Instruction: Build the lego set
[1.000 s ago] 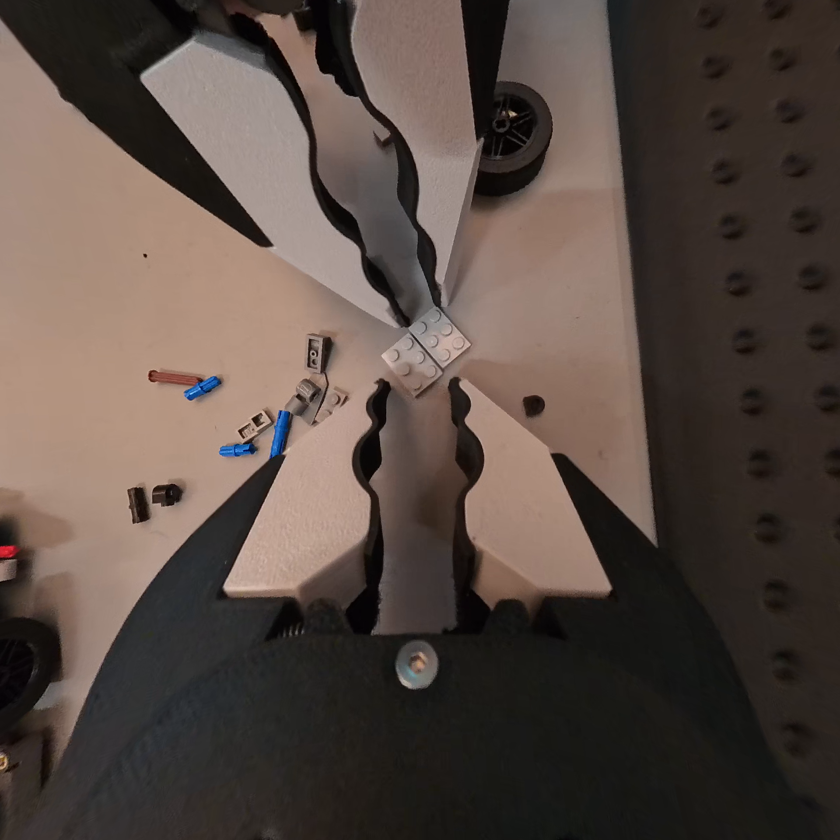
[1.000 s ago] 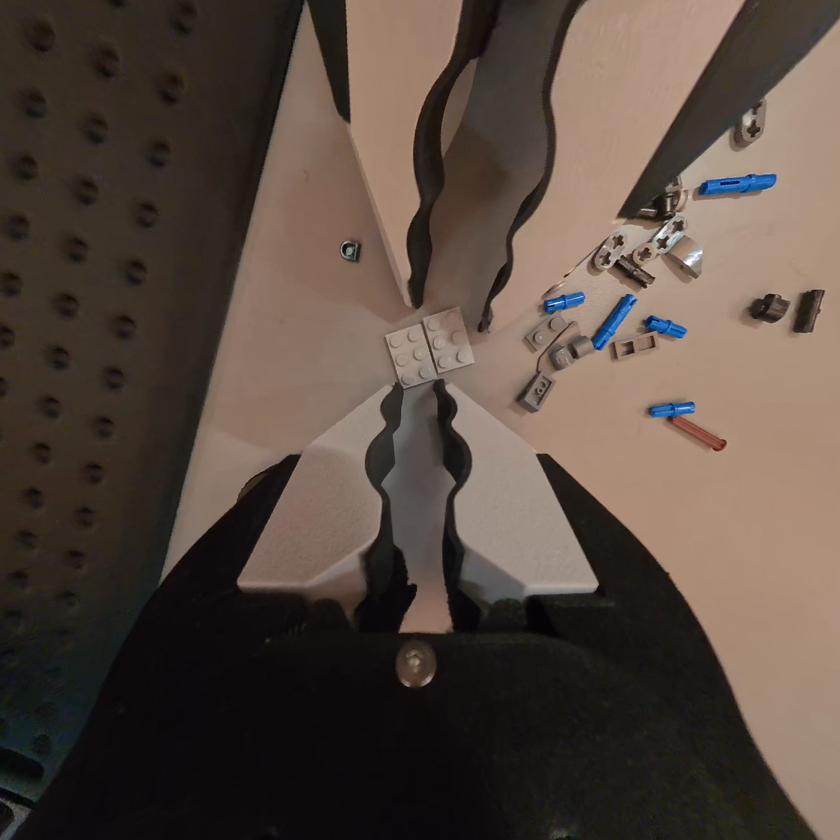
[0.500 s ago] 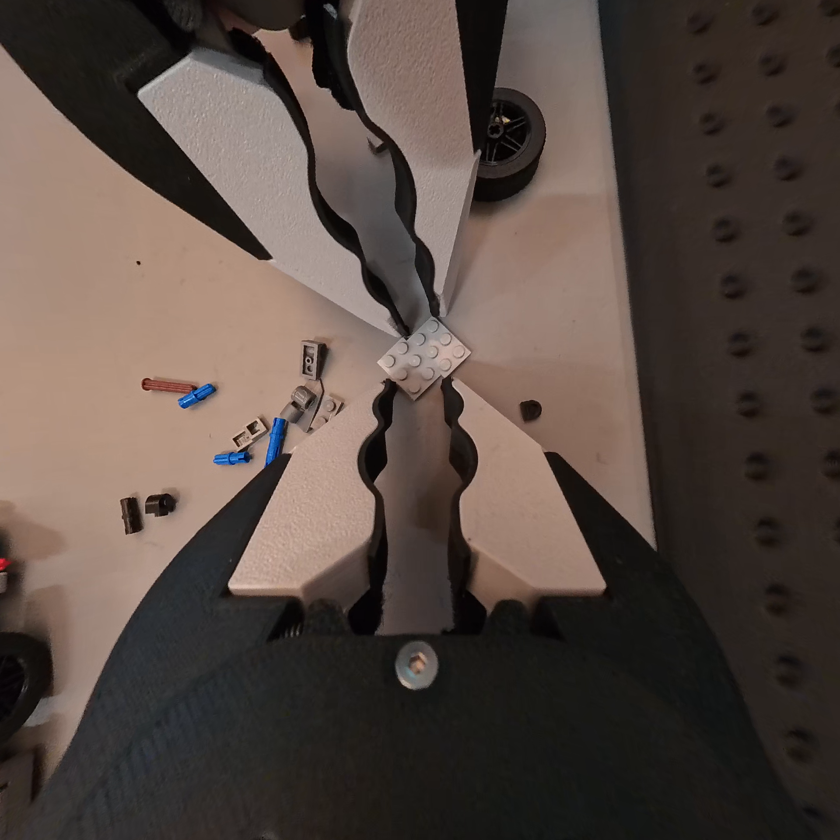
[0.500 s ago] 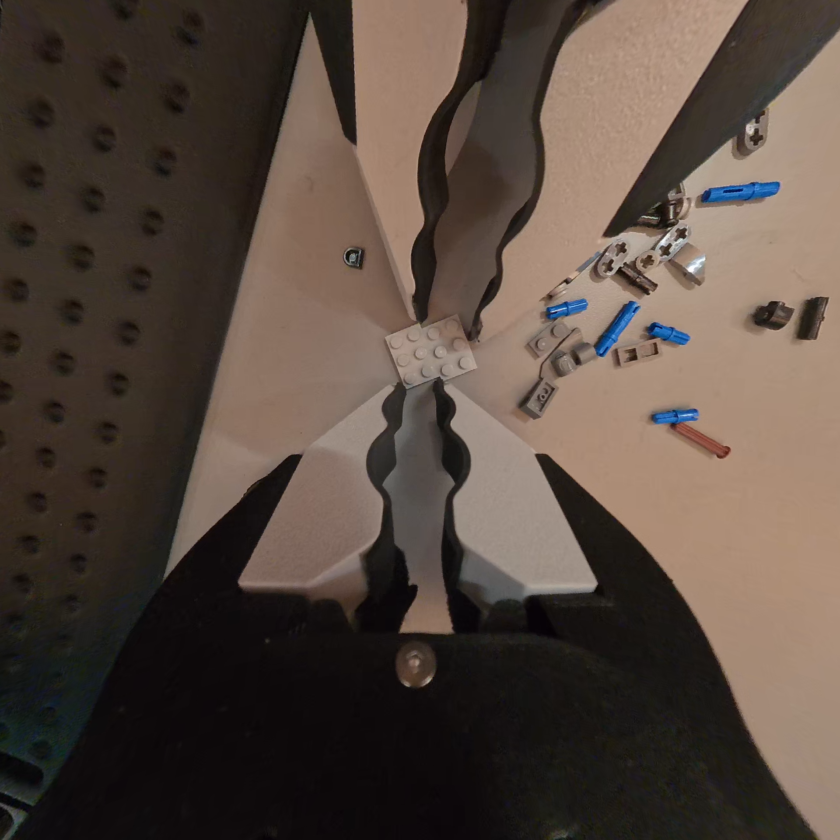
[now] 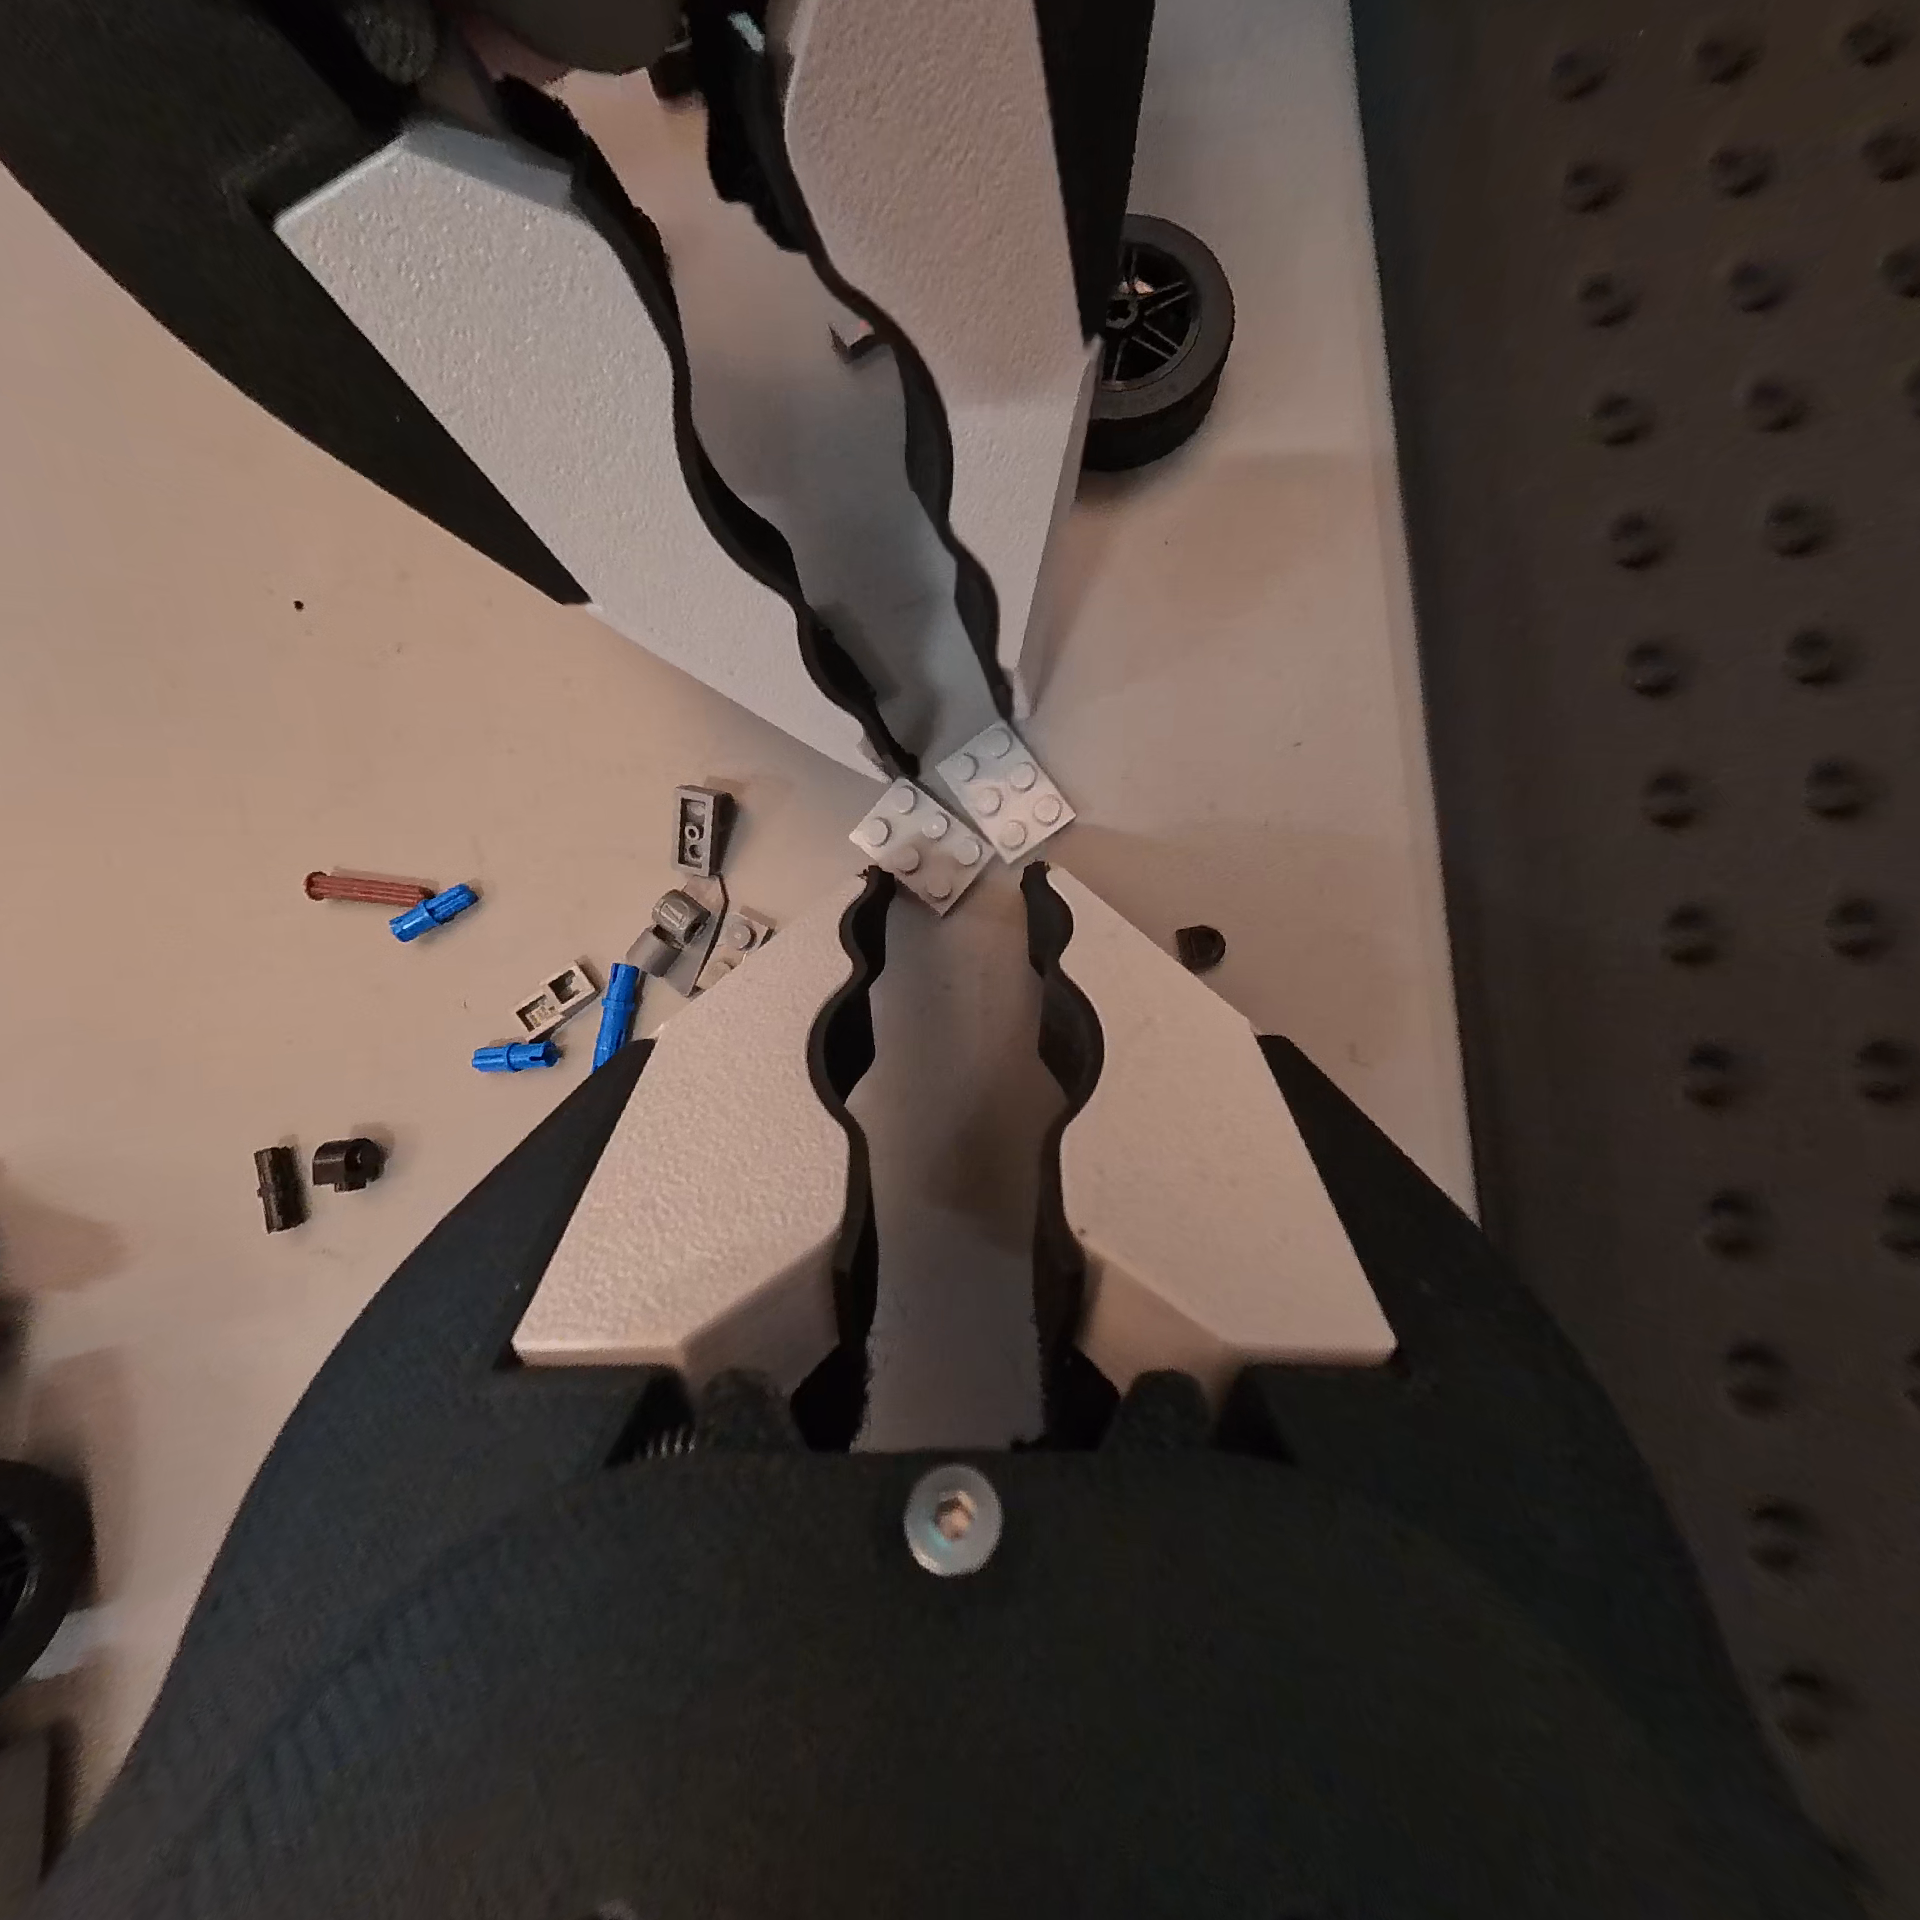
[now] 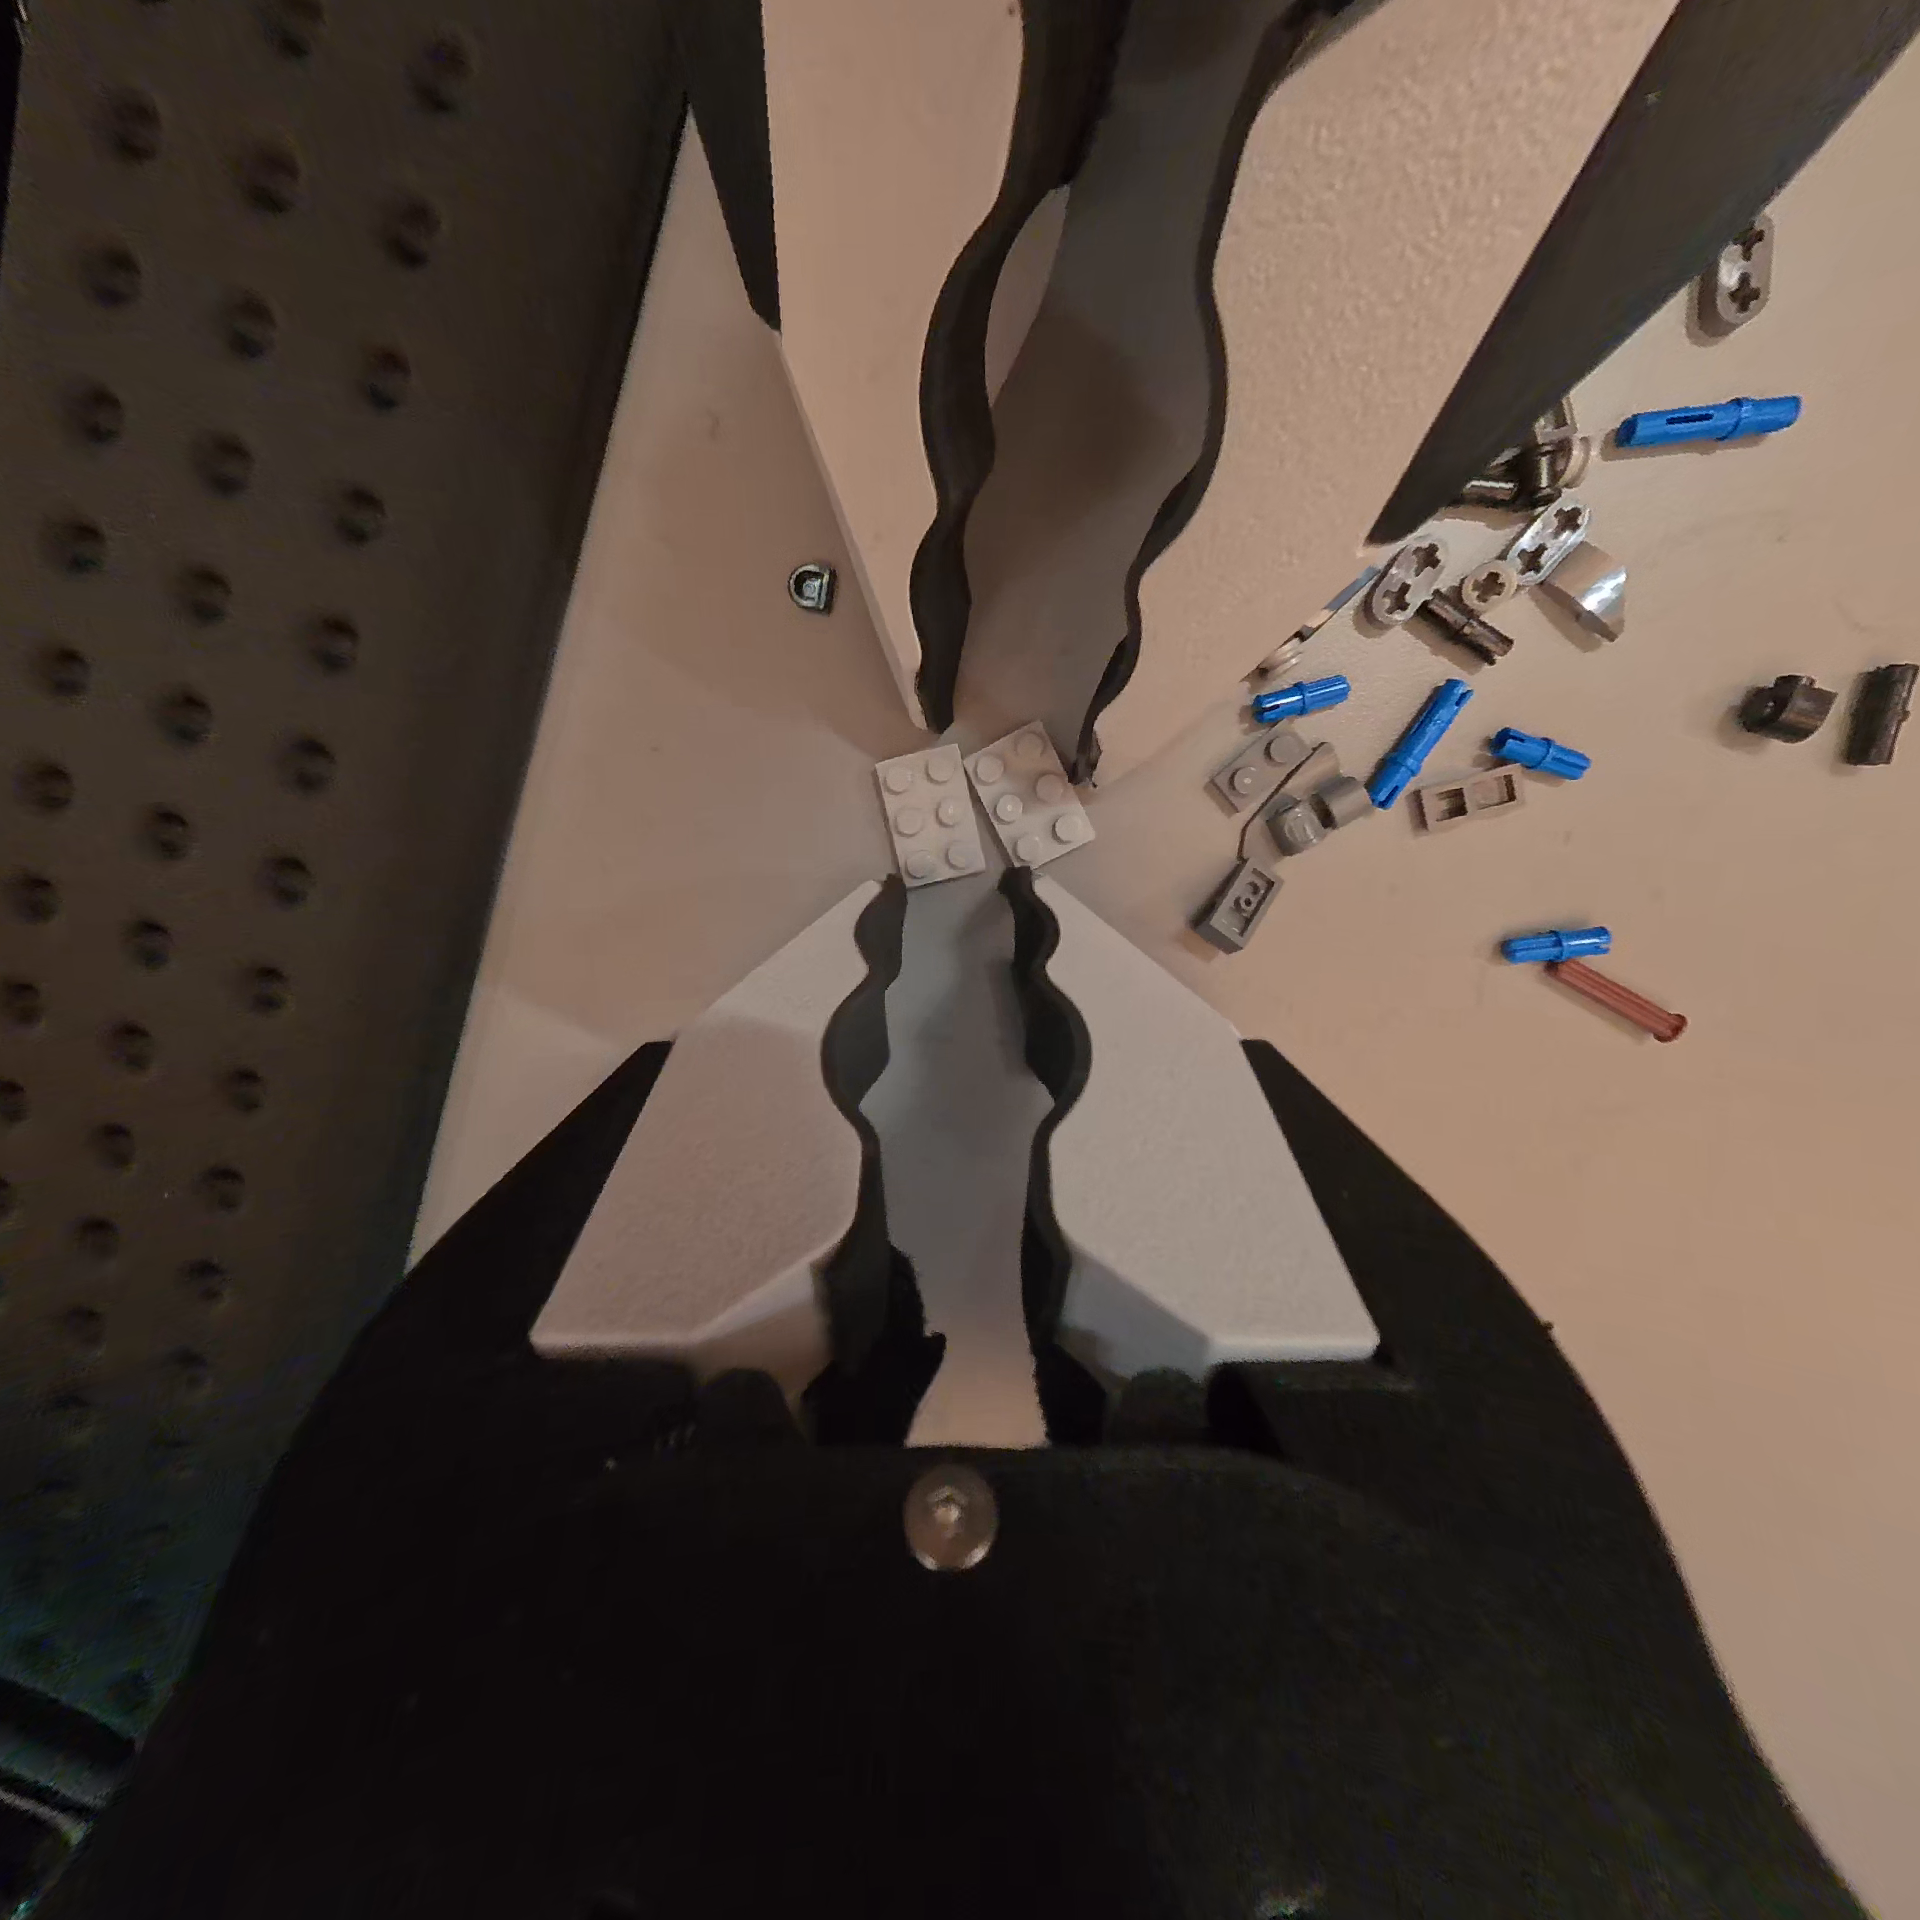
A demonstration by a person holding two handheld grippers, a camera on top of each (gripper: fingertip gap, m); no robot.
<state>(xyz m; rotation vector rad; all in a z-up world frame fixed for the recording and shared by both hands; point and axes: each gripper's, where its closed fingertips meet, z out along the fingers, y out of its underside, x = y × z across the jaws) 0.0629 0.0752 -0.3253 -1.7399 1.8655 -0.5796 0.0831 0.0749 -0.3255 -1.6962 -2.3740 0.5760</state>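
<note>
Lining up 2 grey 2x3 plates on the table (image 5: 312, 675), I have my left gripper (image 5: 951, 883) and right gripper (image 6: 951, 883) tip to tip, both narrowly parted and holding nothing. The near plate (image 5: 920, 847) and far plate (image 5: 1006, 795) lie side by side, touching but skewed. I judge light pushes on the outer edges should square them without scattering the blue pins (image 5: 434, 912) left.

Two light grey two-by-three studded plates (image 5: 920, 858) (image 5: 1005, 797) lie side by side on the pale table (image 5: 208, 727), between the left claw (image 5: 951, 883) and the right claw (image 5: 961, 727), which face each other tip to tip. Left of them in the left wrist view lies a scatter of small blue pins (image 5: 516, 1057) and grey pieces (image 5: 703, 826). A black spoked rubber wheel (image 5: 1158, 358) stands behind the plates, near the table's right edge.
</note>
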